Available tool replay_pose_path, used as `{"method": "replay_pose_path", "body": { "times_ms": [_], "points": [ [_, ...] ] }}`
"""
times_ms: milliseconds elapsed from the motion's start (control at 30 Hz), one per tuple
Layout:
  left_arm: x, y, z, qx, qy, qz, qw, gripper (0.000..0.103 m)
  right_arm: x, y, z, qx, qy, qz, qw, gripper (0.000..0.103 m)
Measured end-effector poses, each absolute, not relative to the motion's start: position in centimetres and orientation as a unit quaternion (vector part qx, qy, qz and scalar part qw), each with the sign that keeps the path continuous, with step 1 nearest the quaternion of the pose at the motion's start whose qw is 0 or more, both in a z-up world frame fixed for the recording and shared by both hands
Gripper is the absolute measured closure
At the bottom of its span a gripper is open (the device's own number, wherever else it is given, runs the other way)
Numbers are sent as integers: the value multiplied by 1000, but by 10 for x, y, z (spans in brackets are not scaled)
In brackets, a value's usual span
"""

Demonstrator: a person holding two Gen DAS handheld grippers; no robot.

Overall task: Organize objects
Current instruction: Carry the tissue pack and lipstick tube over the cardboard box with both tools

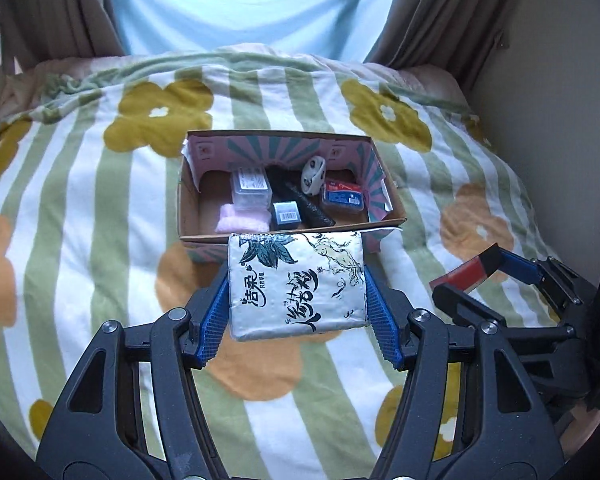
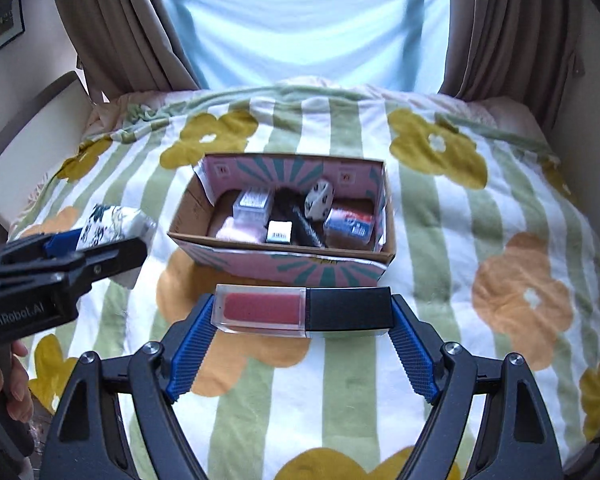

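We see the tissue pack (image 1: 298, 285), white with dark leaf print, pinched between the left tongs (image 1: 296, 304) above the bed (image 1: 80, 184), just before the box (image 1: 188, 200). The right tongs (image 2: 302, 328), spread wide, clamp a lipstick (image 2: 304, 311) endwise: clear red body, black cap. The box holds small items.

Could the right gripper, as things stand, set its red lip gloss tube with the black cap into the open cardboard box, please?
Probably yes: the right gripper holds the tube just before the open-topped box, with nothing between; free floor shows at the box's left.
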State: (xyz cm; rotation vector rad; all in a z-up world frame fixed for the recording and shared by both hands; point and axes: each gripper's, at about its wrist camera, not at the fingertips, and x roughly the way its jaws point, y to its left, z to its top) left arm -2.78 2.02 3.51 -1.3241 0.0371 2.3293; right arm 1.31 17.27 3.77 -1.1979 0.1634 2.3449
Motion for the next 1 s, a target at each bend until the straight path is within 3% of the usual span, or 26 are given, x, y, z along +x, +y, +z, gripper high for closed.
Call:
{"method": "replay_pose_path", "body": {
  "times_ms": [267, 1000],
  "points": [
    [6, -10, 73, -483, 2, 853, 197, 44, 30, 151, 84, -431, 68, 862, 258, 23],
    [-23, -4, 78, -487, -5, 851, 195, 44, 23, 169, 91, -430, 83, 858, 270, 23]
  ]
}}
